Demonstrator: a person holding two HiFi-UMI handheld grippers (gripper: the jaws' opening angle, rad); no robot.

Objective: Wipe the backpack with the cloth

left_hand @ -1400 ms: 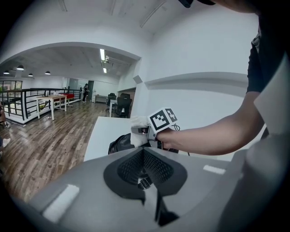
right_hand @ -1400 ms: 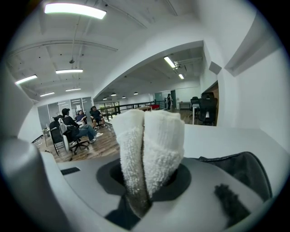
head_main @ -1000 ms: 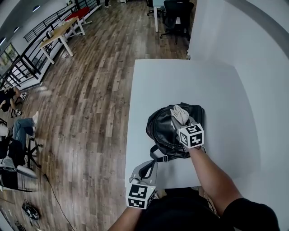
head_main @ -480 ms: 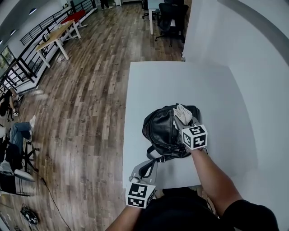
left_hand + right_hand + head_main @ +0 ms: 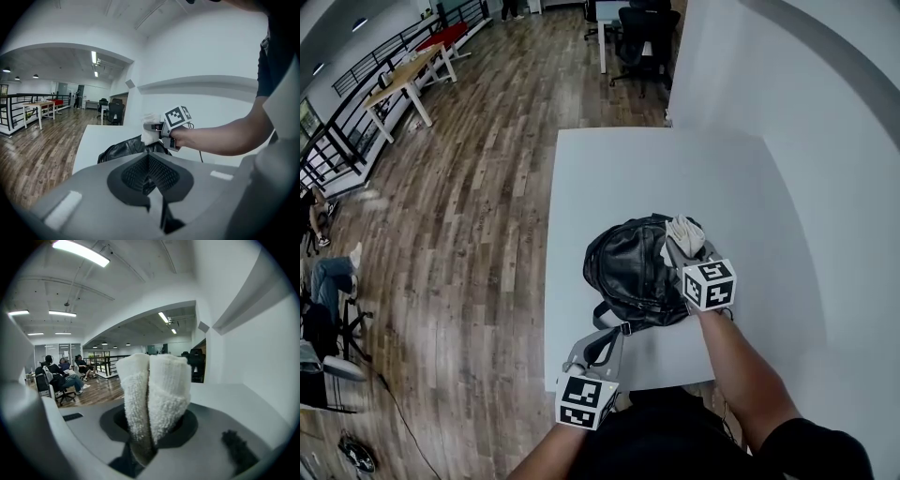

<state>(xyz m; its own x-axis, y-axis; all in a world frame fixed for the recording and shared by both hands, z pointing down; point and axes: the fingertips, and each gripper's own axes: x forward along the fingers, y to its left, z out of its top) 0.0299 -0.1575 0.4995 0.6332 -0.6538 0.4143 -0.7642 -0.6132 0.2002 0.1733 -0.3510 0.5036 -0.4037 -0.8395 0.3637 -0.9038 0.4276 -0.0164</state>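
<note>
Cloth (image 5: 683,234) in right tool (image 5: 676,247) slid rightward across backpack (image 5: 628,272).

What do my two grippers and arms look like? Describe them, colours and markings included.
The left gripper and the right gripper both have grey plastic bodies, with broad jaws lined by black ribbed pads. Each carries a white cube printed with black square markers. The forearms are bare, and the person wears a black short-sleeved top. A thin dark cable hangs by the right wrist.
</note>
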